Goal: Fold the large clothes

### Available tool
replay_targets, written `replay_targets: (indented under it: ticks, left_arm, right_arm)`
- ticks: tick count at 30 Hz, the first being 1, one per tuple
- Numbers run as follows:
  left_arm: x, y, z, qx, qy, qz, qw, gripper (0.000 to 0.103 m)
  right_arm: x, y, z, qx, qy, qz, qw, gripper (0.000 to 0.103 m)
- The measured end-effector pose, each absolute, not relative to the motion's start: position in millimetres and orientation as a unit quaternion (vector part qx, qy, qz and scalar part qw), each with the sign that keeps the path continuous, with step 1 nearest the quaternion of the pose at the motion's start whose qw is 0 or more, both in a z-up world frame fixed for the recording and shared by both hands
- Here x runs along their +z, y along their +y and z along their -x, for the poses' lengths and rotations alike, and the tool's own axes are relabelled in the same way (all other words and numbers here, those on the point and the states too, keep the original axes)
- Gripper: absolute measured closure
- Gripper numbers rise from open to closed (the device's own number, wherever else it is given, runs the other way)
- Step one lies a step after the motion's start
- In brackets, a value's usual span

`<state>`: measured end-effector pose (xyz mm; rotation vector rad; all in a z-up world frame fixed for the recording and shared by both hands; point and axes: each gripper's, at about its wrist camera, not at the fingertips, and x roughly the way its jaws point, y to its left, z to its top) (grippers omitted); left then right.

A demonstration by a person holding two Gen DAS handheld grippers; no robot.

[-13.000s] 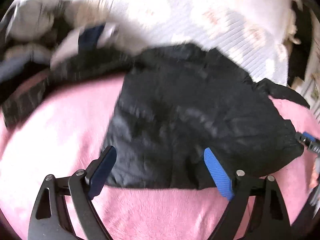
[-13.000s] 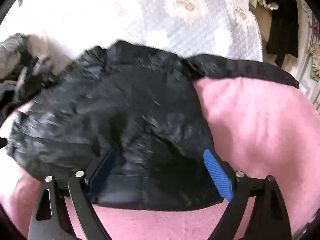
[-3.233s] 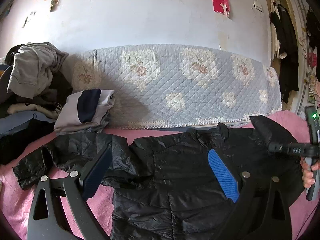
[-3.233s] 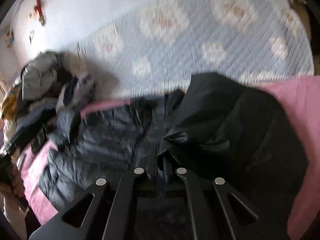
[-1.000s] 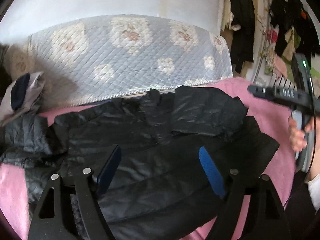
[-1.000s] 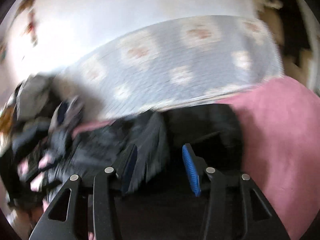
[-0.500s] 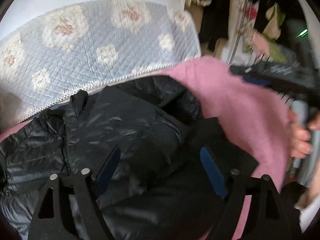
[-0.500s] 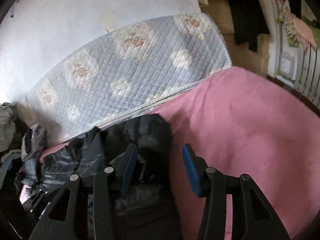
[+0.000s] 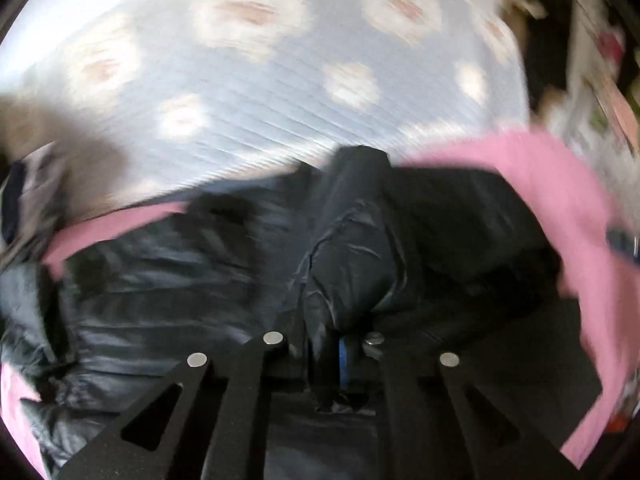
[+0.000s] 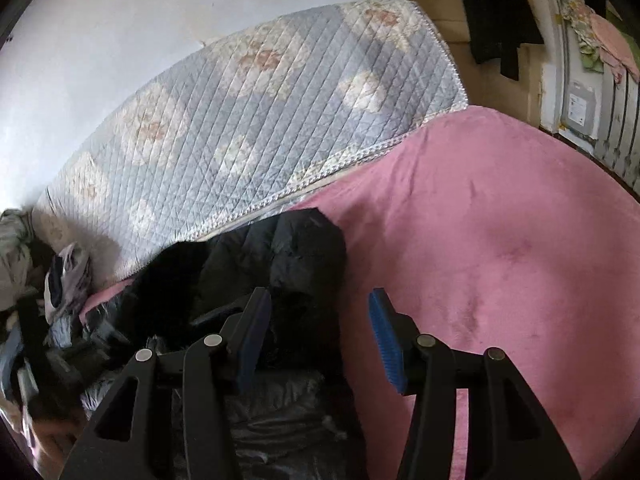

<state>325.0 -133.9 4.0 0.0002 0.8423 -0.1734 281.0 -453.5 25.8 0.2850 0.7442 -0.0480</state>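
Left view: blurred; left gripper [image 9: 334, 354] just snapped together, pinching a fold of the black jacket [image 9: 200, 272].
Right view: sharp — right gripper [image 10: 318, 330] spread, nothing pinched; pink blanket [image 10: 500, 240] and quilted cover [image 10: 260, 120].
Change: half a second back, left jaws wide.
Jacket: on blanket — partly between right jaws.

**Count of things on the bed**

One black puffer jacket [image 9: 224, 280]. One pink blanket [image 10: 500, 240]. One quilted blue cover [image 10: 260, 120]. Two grippers: left gripper [image 9: 334, 354], right gripper [image 10: 316, 332]. One heap of other clothes [image 10: 52, 280], number uncountable.
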Motion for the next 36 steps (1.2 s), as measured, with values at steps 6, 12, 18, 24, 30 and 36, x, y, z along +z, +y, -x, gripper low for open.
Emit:
replay_targets:
  ticks: [6,12,18,24,30,36]
  left_arm:
    - [24,-45,-338,-0.011,0.388,0.052,0.92,0.096]
    - [18,5,-347,0.065,0.387,0.044,0.919,0.096]
    - [-14,38,-352,0.127,0.409,0.029,0.903,0.095]
    - [-43,51,-355,0.154,0.438,-0.019,0.885,0.089]
    - [-22,66,-323,0.1,0.407,0.017,0.908,0.024]
    - [1,87,-267,0.101,0.399,-0.01,0.911,0.009]
  right_arm:
    - [21,-433,-290,-0.015,0.364,-0.1,0.926,0.048]
    - [11,-421,-297,0.018,0.398,-0.132,0.908,0.039]
    - [-20,-397,-317,0.048,0.456,-0.108,0.882,0.038]
    - [-50,-372,-327,0.015,0.495,-0.028,0.869,0.038]
    - [-22,-376,-309,0.038,0.451,-0.024,0.891,0.038]
    - [-22,-413,-290,0.014,0.468,-0.076,0.88,0.037]
